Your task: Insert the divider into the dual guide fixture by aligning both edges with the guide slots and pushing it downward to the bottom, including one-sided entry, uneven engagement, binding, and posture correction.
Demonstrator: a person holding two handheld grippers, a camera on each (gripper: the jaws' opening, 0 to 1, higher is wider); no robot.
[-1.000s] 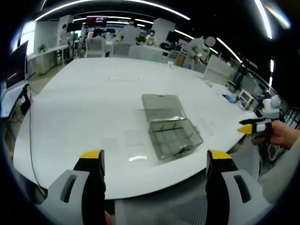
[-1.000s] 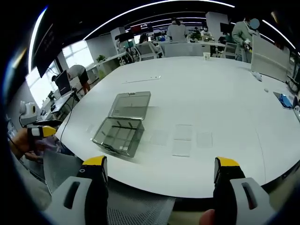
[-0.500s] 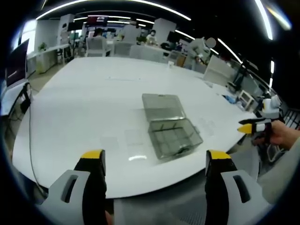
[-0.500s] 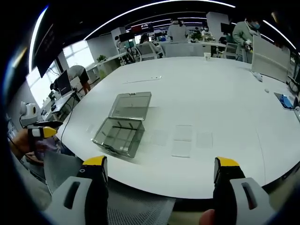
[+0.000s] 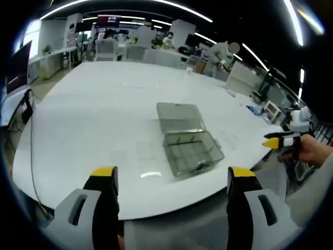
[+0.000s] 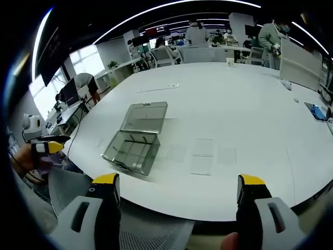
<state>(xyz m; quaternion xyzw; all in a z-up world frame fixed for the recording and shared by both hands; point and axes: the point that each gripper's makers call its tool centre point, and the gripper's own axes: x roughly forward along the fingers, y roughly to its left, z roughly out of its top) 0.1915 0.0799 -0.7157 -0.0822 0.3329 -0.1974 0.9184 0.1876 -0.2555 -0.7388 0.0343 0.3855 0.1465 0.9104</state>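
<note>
A large white rounded surface (image 5: 88, 109) carries a clear grey plastic compartment box with its hinged lid laid open flat (image 5: 188, 140), and this box lies near the front edge of the surface, well apart from both tools. In the right gripper view the same box (image 6: 136, 139) has several thin transparent rectangular divider sheets (image 6: 203, 154) lying flat just beside it on the bare white top, with free room around them up to the near rim.

The left hand-held gripper (image 5: 169, 182) waits off the front edge of the surface with its yellow-tipped jaws wide apart and nothing between them. The right hand-held gripper (image 6: 177, 190) stands also off the edge, jaws wide apart and empty. In the left gripper view the right tool appears at the far right, held by a hand (image 5: 309, 151).

Office chairs and desks (image 6: 166, 52) are behind the far edge.
</note>
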